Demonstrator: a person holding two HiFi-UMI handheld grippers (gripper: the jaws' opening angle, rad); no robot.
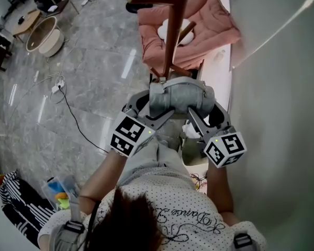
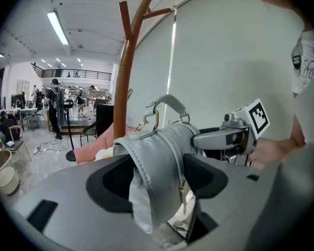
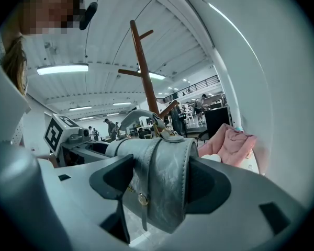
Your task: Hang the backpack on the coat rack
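A small grey leather backpack (image 1: 178,97) hangs in the air between both grippers, just in front of the brown wooden coat rack (image 1: 176,27). My left gripper (image 1: 146,114) is shut on its left side; the bag (image 2: 159,166) fills the space between the jaws. My right gripper (image 1: 199,114) is shut on its right side, the bag (image 3: 165,182) pinched between the jaws. The grey top handle (image 2: 170,102) with brass rings stands upright. The rack's pole (image 2: 126,72) rises behind the bag, its branch pegs (image 3: 141,35) higher than the handle.
A chair draped in pink padded cloth (image 1: 191,25) stands behind the rack's base. A white wall (image 1: 282,114) runs close on the right. Cables and a power strip (image 1: 57,87) lie on the grey floor, with a round basket (image 1: 44,35) further left.
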